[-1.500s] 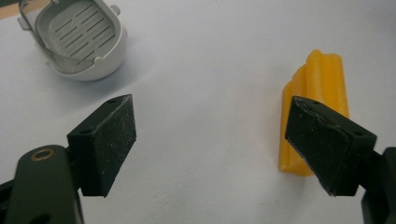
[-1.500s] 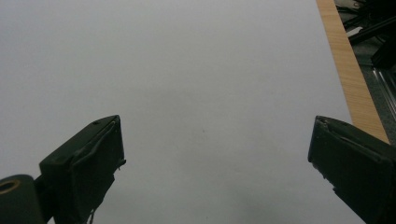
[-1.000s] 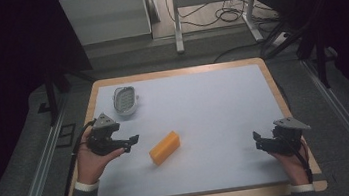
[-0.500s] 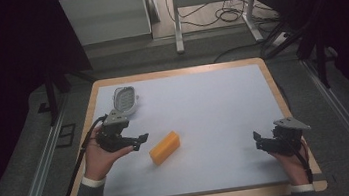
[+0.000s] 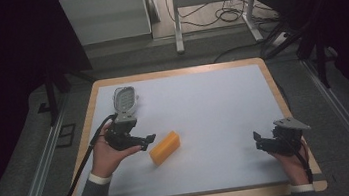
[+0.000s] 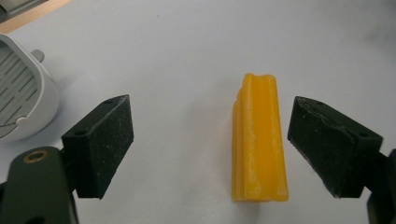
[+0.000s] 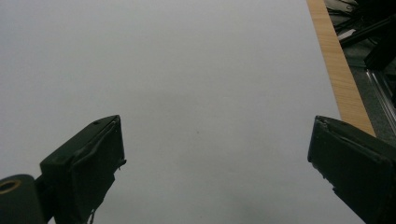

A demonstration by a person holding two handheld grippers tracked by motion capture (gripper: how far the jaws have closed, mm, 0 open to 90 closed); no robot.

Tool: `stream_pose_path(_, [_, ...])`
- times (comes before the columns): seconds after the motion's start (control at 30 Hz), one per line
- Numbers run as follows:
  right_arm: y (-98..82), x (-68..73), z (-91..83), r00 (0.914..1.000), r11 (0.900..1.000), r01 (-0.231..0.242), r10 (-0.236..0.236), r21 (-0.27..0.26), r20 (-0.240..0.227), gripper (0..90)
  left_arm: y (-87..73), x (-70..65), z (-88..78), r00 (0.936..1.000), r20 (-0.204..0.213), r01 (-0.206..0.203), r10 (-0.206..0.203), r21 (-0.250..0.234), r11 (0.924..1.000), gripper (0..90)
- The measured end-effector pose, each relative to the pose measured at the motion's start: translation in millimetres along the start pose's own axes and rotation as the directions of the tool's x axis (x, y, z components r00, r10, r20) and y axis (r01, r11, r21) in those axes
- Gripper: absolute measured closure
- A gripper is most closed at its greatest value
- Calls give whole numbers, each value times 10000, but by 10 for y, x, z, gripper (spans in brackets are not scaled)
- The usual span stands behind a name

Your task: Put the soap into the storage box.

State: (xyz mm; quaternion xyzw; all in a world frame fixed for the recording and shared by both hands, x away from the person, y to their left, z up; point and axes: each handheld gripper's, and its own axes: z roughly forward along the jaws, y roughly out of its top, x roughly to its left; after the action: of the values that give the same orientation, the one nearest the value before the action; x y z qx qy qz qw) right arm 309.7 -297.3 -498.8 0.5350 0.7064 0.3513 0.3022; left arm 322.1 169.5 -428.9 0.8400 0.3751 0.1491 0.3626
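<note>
A: Left gripper view: left gripper (image 6: 208,149) spread wide, holding nothing, yellow block (image 6: 259,140) between jaws, nearer the right one. Centre, then close on long sides.

B: High view: waxy, ridged bar on matte white table (image 5: 213,103). Beyond, grey slotted dish (image 5: 124,98). Right gripper (image 5: 263,142) agape, empty, well apart.

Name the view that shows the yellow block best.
The left gripper view: the yellow block lies close up between the open jaws, its grooved top plain. The high view shows it small, beside the left gripper.
</note>
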Motion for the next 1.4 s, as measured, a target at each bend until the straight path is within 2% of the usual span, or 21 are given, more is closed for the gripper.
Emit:
stream_pose_path(0.63, [-6,-6,3,10000,10000,-54,54,29,-10,37,66,-203,376,9974,695,-265,210,790,9965,165])
stream_pose_path(0.87, [-11,-12,8,10000,10000,-70,70,70,-21,37,49,-227,460,9971,722,-320,242,1081,9936,164])
stream_pose_path(1.07, [-15,-10,13,10000,9999,-29,29,113,-15,37,21,-273,574,9962,845,-332,219,1345,9904,167])
stream_pose_path(1.17, [-21,-14,23,10000,9999,-61,61,151,12,37,-1,-291,660,9960,882,-311,170,1614,9864,174])
stream_pose_path(1.4, [-25,-15,25,10000,9998,-72,71,188,34,37,-40,-314,746,9941,1061,-430,221,1989,9791,255])
